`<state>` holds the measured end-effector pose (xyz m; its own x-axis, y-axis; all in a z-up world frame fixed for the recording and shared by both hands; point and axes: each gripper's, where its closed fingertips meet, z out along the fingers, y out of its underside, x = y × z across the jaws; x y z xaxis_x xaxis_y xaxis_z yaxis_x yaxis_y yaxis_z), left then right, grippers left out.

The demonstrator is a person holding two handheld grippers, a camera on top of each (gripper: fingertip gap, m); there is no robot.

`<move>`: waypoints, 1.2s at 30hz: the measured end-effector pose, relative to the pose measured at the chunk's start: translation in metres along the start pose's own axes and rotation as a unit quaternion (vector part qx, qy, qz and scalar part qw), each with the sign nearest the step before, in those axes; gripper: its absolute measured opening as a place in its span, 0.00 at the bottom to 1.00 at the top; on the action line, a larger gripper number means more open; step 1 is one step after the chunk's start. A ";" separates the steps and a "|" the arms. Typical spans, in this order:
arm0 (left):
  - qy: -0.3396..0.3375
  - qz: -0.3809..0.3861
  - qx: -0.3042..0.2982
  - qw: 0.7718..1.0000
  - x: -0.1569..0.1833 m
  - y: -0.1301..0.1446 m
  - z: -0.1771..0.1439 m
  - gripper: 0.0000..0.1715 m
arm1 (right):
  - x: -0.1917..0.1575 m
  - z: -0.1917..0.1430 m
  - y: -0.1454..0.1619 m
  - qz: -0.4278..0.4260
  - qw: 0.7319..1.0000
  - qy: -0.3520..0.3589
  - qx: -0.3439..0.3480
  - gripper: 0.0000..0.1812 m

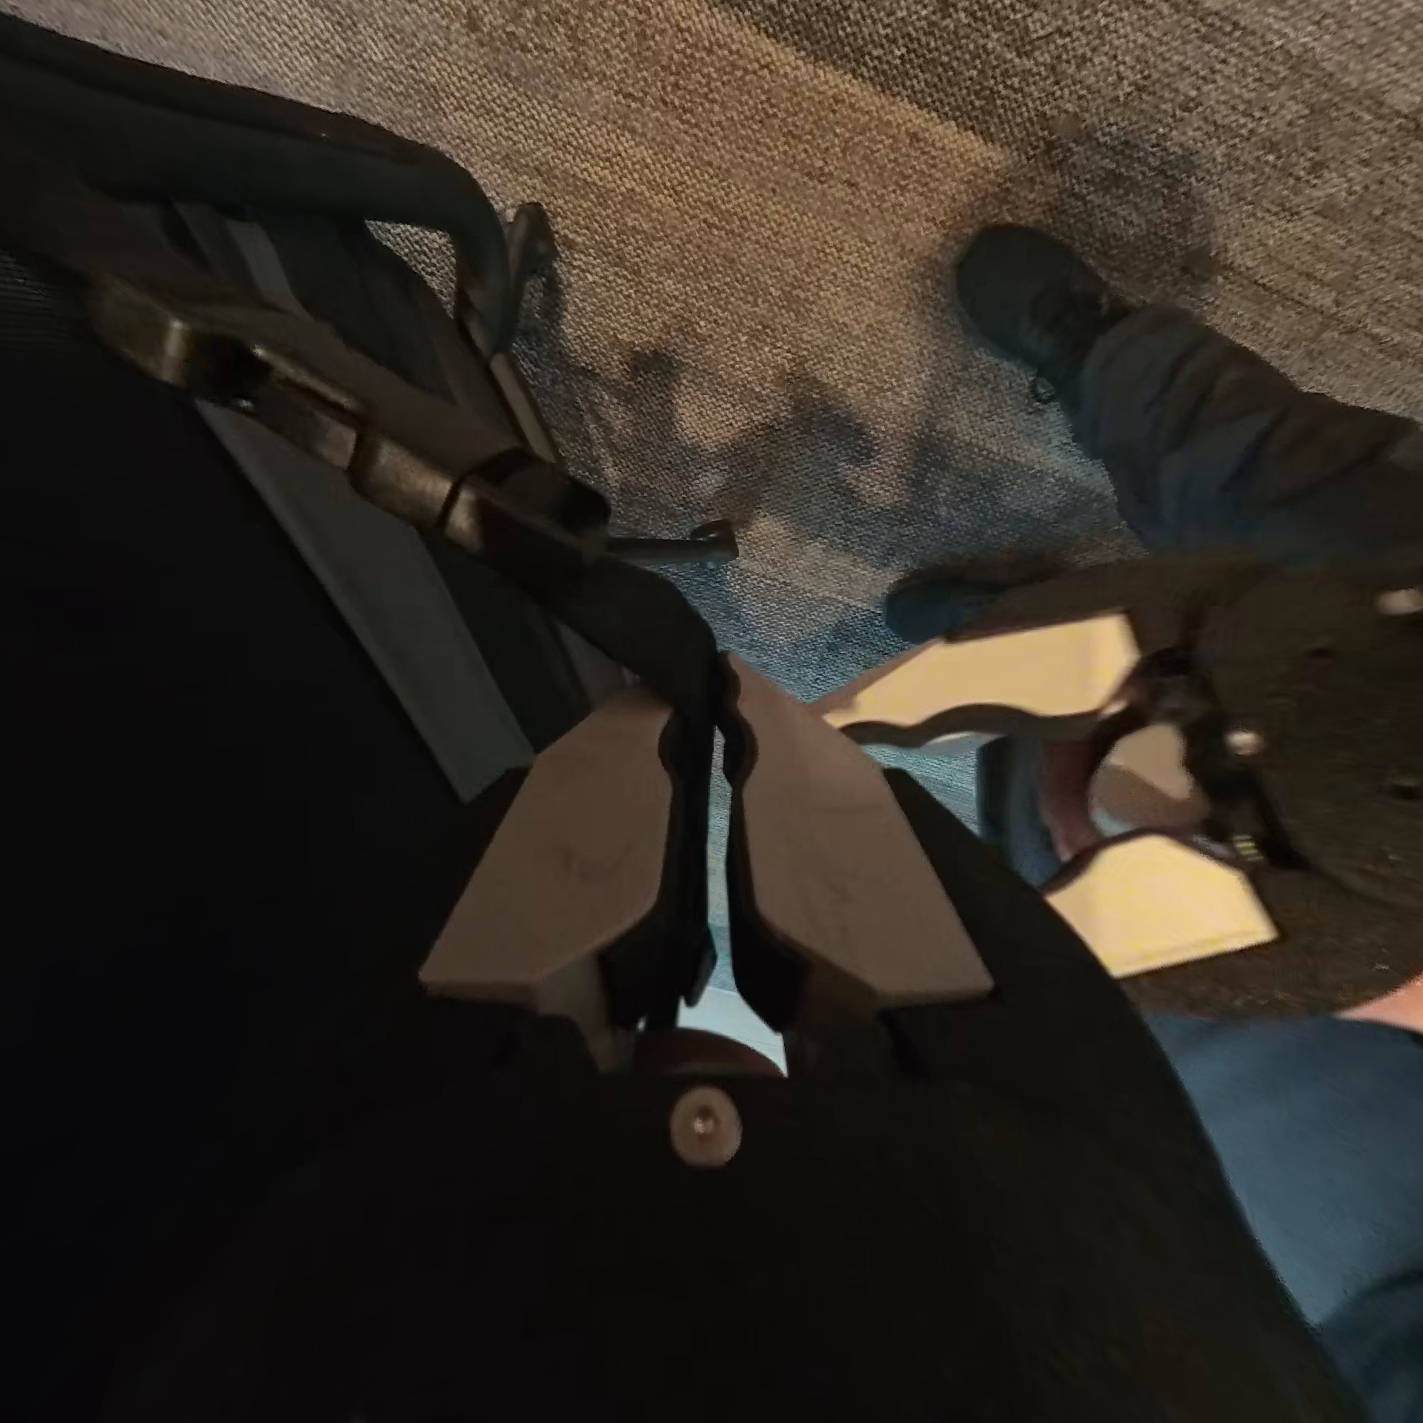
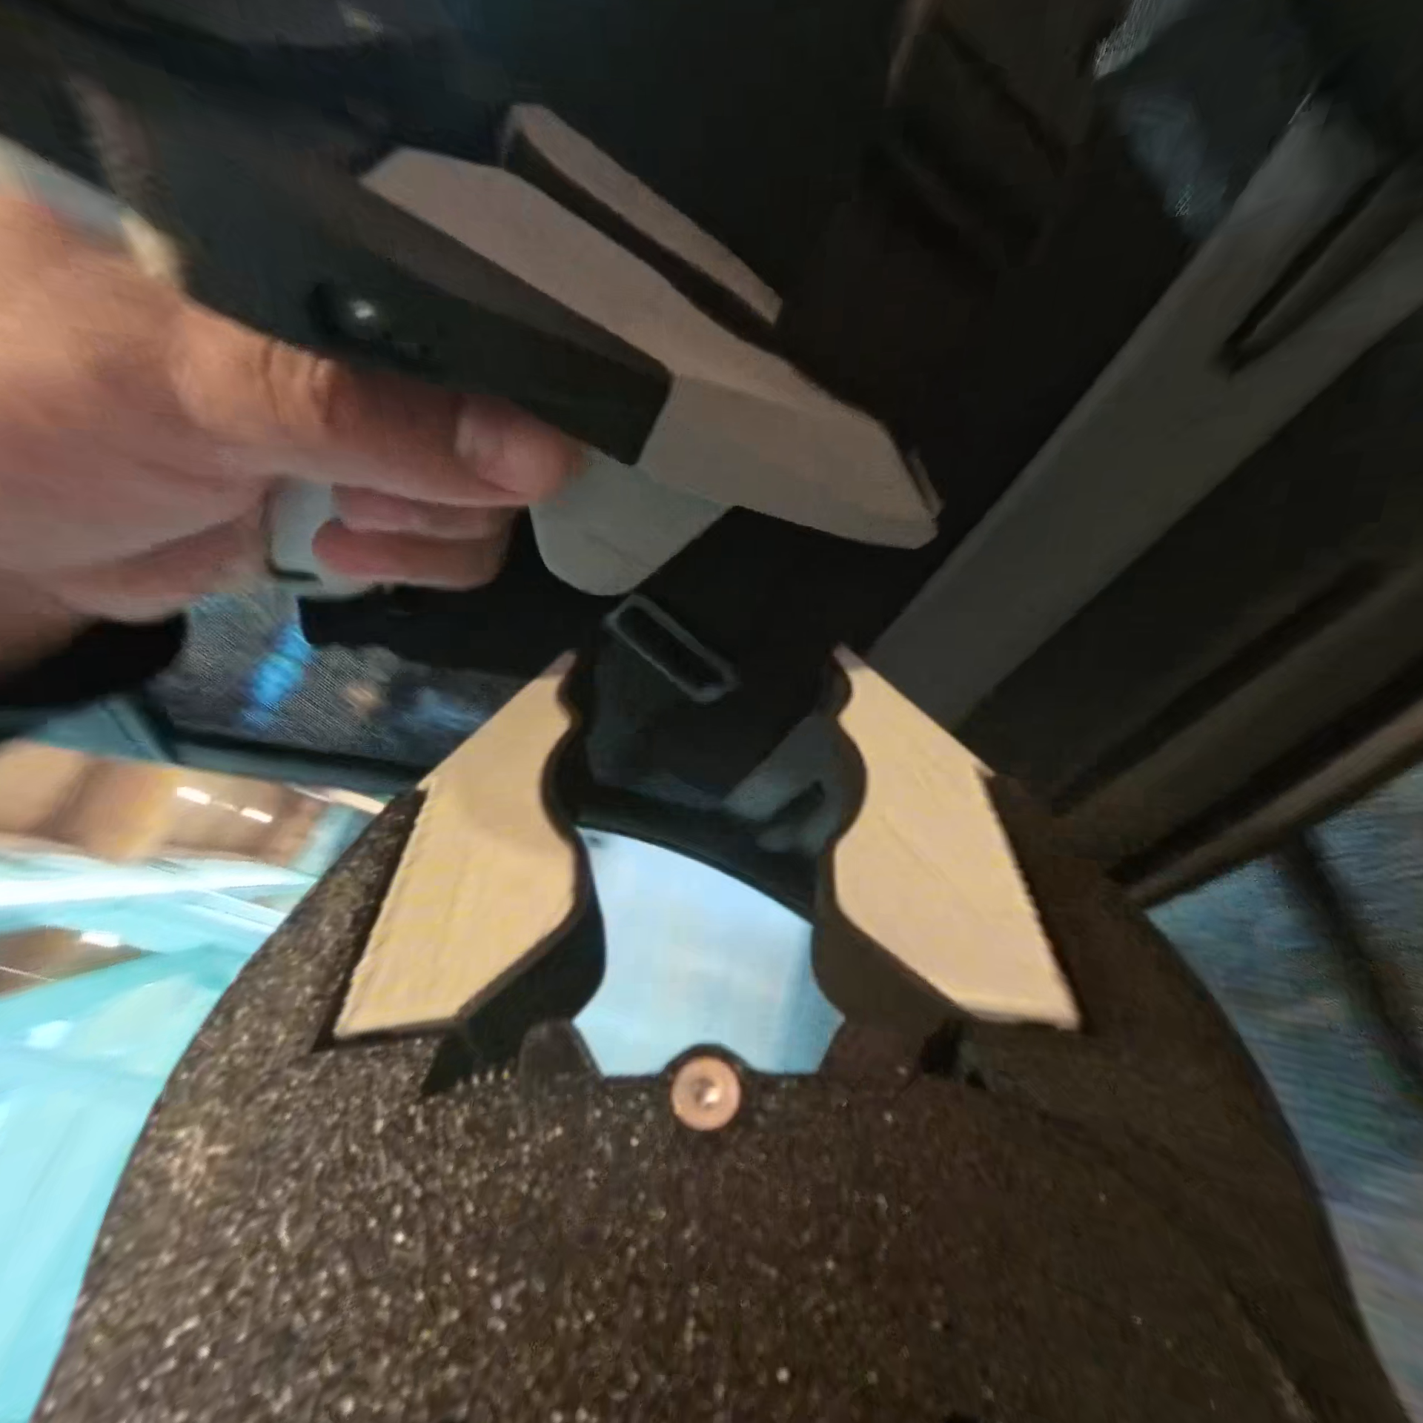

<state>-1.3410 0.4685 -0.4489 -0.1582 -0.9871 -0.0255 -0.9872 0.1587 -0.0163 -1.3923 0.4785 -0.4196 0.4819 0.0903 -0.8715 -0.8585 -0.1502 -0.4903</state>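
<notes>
My left gripper [image 1: 710, 720] is shut on a black strap [image 1: 654, 608] that runs up and left to a black bag [image 1: 154, 693] with dark buckles [image 1: 385, 454]. My right gripper [image 2: 704, 678] is open, its pale fingers on either side of a black slotted buckle piece [image 2: 666, 654] on the bag [image 2: 885, 231], close to it but not closed on it. The left gripper's pale fingers [image 2: 770, 446] show just above, held by a hand [image 2: 192, 431]. In the left wrist view the right gripper's fingers [image 1: 1039, 670] show open at the right.
Grey carpet [image 1: 770, 192] lies below. A person's dark shoes [image 1: 1032, 300] and trouser legs [image 1: 1232, 431] stand at the upper right. The bag has a grey panel [image 2: 1078, 500] and a grey strip [image 1: 369, 585]. The right wrist view is blurred. The left gripper's tips are roughly 5 cm from the right gripper's.
</notes>
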 end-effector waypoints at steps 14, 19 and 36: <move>-0.012 0.012 -0.024 1.000 -0.007 -0.013 0.001 0.00 | -0.007 0.035 -0.001 0.301 0.948 -0.054 0.089 0.29; -0.012 0.006 -0.022 1.000 -0.008 -0.010 0.000 0.00 | -0.006 0.038 -0.009 0.310 0.944 -0.060 0.101 0.26; -0.040 0.039 -0.025 0.998 -0.012 -0.008 0.005 0.00 | -0.010 0.036 -0.003 0.263 0.959 -0.101 0.040 0.24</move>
<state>-1.3311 0.4791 -0.4535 -0.2336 -0.9667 -0.1042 -0.9723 0.2308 0.0382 -1.4011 0.5140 -0.4096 -0.0592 0.2130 -0.9753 -0.9880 -0.1524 0.0267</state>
